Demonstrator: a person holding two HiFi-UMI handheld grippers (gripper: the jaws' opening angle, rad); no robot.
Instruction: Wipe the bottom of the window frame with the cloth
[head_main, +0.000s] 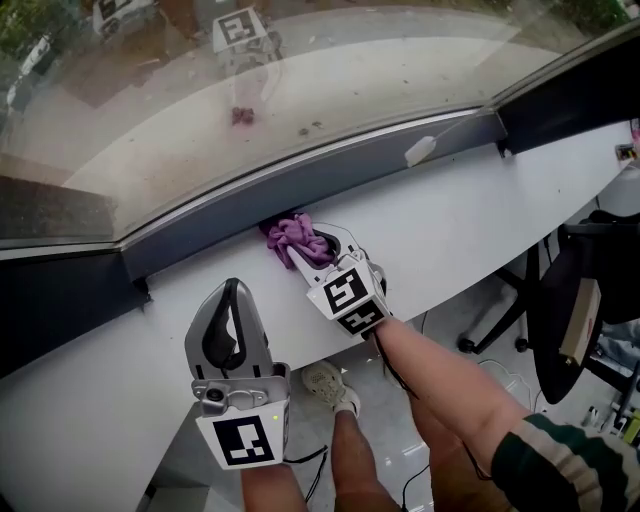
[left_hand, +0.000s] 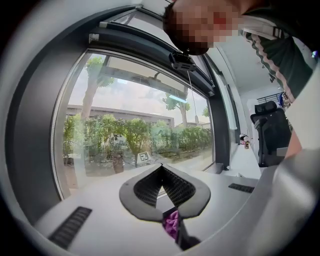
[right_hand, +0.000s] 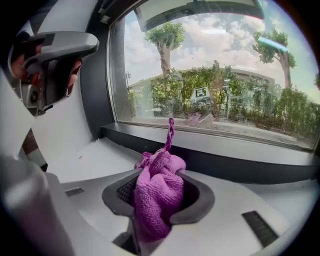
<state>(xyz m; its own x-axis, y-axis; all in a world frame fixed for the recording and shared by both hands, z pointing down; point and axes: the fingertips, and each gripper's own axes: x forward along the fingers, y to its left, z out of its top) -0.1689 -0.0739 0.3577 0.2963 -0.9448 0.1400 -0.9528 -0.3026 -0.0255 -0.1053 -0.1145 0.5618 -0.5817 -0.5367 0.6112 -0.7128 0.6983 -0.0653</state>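
Pinching the cloth (head_main: 291, 238) as a bunched wad in the right gripper (right_hand: 161, 200), jaws clamped on it, so we can push it into the bottom of the window frame (head_main: 360, 170) where it meets the sill (head_main: 450, 230); it looks to be touching there. Left gripper (left_hand: 161, 170) sits back over the sill, jaws closed on nothing, probably to stay clear of the wipe path.

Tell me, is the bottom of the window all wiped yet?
Not yet, it looks like. The cloth is already picked up: the right gripper has its fingers shut on it. Right now the cloth sits at the foot of the dark window frame, about midway along. The frame runs on to both sides, so most of the wiping seems left. The left gripper is shut and empty.
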